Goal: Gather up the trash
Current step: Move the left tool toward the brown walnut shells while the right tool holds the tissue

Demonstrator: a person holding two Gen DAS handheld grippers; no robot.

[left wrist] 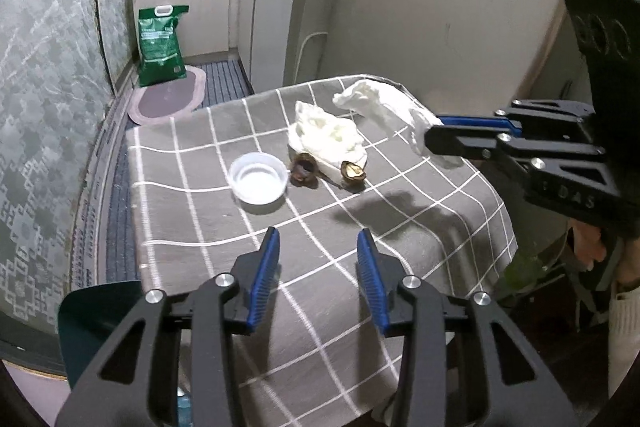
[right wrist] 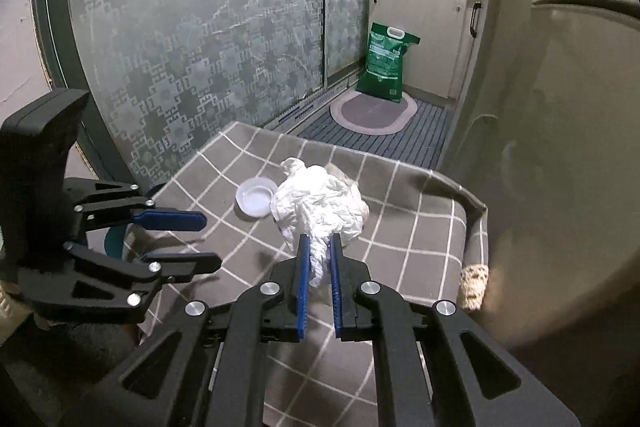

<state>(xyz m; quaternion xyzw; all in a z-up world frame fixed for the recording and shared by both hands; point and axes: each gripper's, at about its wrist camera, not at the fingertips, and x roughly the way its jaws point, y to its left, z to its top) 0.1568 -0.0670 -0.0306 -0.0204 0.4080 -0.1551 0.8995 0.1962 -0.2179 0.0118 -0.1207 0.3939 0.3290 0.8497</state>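
Right now a small table [left wrist: 192, 227] with a gray checked cloth holds the trash, and the big things stand around it: a patterned glass door [right wrist: 192, 39] on one side, white cupboards [left wrist: 272, 7] behind, a green bag [left wrist: 160, 45] on the floor by a round mat [left wrist: 168, 99]

On the table, toward the far edge, lies a crumpled white tissue [left wrist: 328, 133]. Two brown nut shells [left wrist: 304, 171] lie just in front of it, touching its near side. A small white plastic cup [left wrist: 259, 183] sits just beside the shells, more toward the middle of the table.

A second white tissue [right wrist: 320, 207] is up off the cloth near the far right corner of the table. The right gripper [right wrist: 319, 259] is squeezed tight on one end of it, and the rest of the tissue hangs out past the blue pads [right wrist: 303, 267]. In the left wrist view the same gripper comes in from the right side, with the tissue sticking out toward the far edge.

The left gripper [left wrist: 318, 247] hangs over the near edge of the table. Its two fingers are wide apart and nothing is between them. It is well apart from the cup and the shells.

A dark teal bin rim [left wrist: 96, 311] shows low by the near left corner of the table
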